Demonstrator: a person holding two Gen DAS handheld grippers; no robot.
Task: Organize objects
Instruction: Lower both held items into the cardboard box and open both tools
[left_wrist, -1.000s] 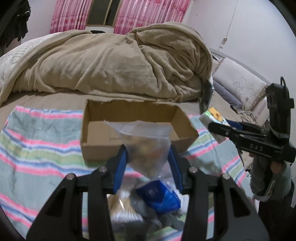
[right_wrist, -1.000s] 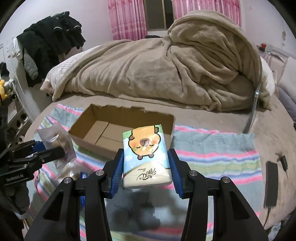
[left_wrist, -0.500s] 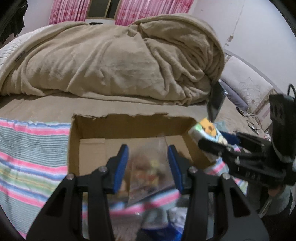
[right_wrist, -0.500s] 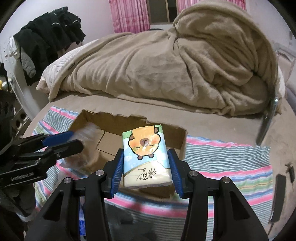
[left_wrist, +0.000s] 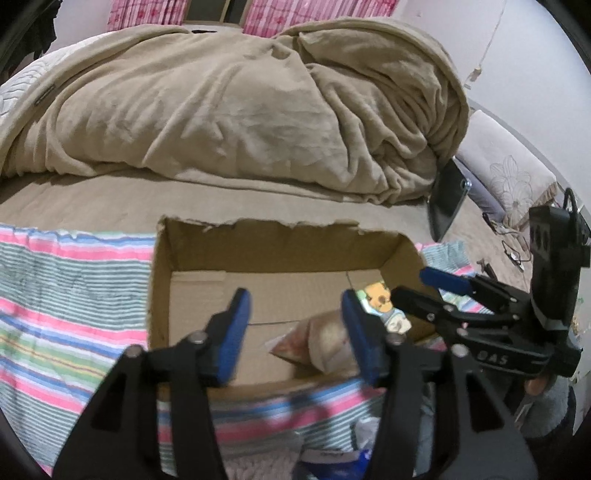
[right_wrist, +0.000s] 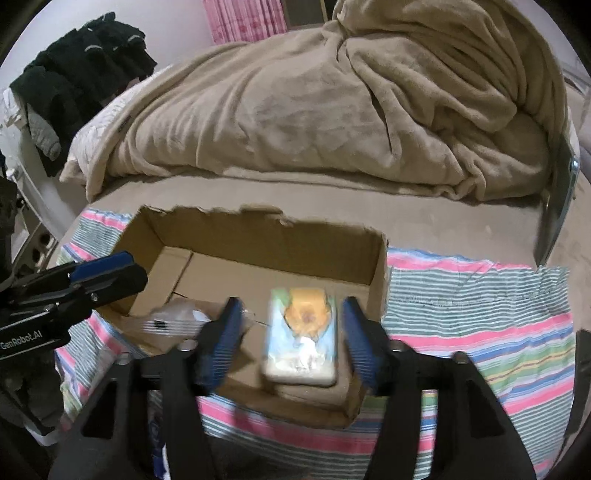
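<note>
An open cardboard box (left_wrist: 280, 240) (right_wrist: 258, 236) sits on a striped cloth on the bed. My left gripper (left_wrist: 295, 332) is open over the box's near side; a clear snack bag (left_wrist: 317, 343) (right_wrist: 173, 321) lies loose in the box under it. My right gripper (right_wrist: 290, 339) is open over the box's right end; the tissue pack with a cartoon bear (right_wrist: 303, 336) (left_wrist: 380, 304) lies in the box between its fingers, free of the pads. Each gripper also shows in the other's view, the left (right_wrist: 99, 273) and the right (left_wrist: 424, 288).
A beige blanket (left_wrist: 240, 103) is heaped behind the box. The striped cloth (right_wrist: 480, 325) spreads on both sides. More packets (left_wrist: 332, 454) lie on the cloth in front of the box. Dark clothes (right_wrist: 81, 66) hang at the far left. A pillow (left_wrist: 506, 173) lies at right.
Both grippers moved forward over the box and opened. The snack bag and the tissue pack have dropped from the jaws into the box.
</note>
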